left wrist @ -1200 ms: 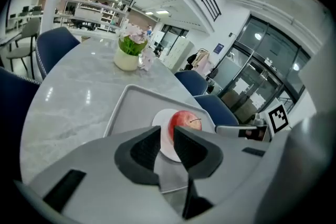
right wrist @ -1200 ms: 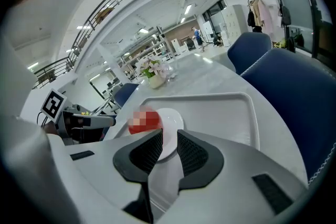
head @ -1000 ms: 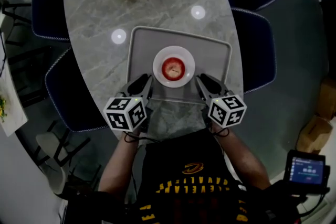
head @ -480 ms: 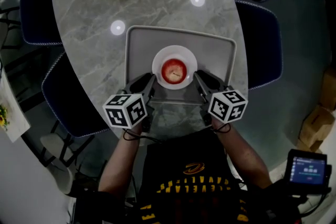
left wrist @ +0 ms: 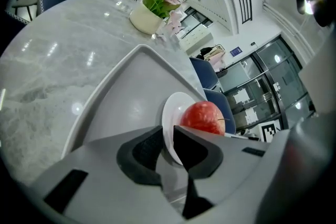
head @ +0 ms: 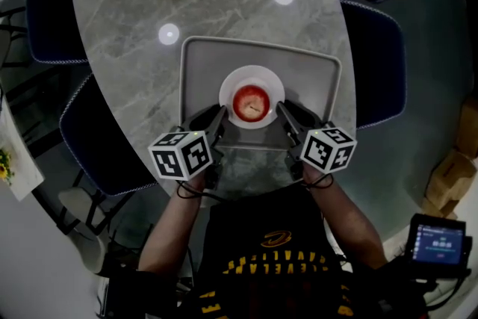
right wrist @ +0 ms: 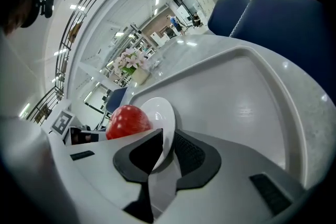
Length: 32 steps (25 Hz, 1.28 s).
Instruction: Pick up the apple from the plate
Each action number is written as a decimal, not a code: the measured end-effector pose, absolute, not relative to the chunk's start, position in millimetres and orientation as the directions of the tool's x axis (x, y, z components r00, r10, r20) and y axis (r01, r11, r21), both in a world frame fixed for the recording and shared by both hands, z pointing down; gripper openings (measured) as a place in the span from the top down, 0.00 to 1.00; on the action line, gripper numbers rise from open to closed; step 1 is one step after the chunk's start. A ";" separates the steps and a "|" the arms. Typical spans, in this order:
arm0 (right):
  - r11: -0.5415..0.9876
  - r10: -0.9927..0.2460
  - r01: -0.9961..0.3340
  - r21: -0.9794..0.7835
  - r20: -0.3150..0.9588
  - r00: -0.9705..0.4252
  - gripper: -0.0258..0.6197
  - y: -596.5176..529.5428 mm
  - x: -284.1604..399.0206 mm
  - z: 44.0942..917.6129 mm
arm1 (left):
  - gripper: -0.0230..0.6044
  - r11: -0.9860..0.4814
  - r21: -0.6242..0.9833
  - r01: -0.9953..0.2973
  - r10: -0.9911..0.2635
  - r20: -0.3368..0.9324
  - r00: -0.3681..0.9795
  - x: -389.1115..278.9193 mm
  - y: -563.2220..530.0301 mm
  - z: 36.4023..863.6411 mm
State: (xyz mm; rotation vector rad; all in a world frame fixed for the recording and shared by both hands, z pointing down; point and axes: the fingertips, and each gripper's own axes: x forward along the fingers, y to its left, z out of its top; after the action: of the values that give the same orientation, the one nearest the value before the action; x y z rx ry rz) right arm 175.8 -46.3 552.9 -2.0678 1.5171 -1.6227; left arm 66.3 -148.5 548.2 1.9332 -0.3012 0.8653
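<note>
Two tools: the left hand-held gripper [head: 216, 116] and the right hand-held gripper [head: 287, 114] are arriving at the plate from the tray's near edge.
Jaws: each pair is pinching narrowly on the rim of the small round white plate [head: 228, 86], at opposite sides.
Fruit: the round red apple [head: 251, 101] is sitting untouched at the plate's centre.
Support: the grey rectangular tray [head: 306, 71] is lying on the grey marble bench [head: 224, 11].
Meaning: the apple is probably going up together with its plate.

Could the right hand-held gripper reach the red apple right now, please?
Probably not yet: the right hand-held gripper has its jaws on the rim of the round white plate, with the red apple beyond them.
</note>
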 end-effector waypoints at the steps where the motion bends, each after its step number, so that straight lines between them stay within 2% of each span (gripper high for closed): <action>1: -0.500 -0.736 -0.614 -0.611 0.673 -0.071 0.85 -46.2 175.8 553.0 | 0.86 -0.508 0.671 -0.540 0.149 0.686 0.712 66.5 -147.7 548.8; 17: -0.518 -0.729 -0.579 -0.630 0.679 -0.086 0.86 -46.0 175.3 554.1 | 0.88 -0.513 0.638 -0.575 0.142 0.723 0.676 69.5 -145.4 555.1; 32: -0.611 -0.710 -0.387 -0.690 0.694 -0.116 0.89 -50.7 182.8 567.6 | 0.88 -0.461 0.631 -0.624 0.147 0.748 0.648 68.6 -144.7 568.0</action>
State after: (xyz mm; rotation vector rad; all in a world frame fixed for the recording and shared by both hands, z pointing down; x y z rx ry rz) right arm 182.8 -50.7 567.6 -1.8932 1.2224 -1.7922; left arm 68.6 -144.7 568.0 1.8443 -0.3795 0.9442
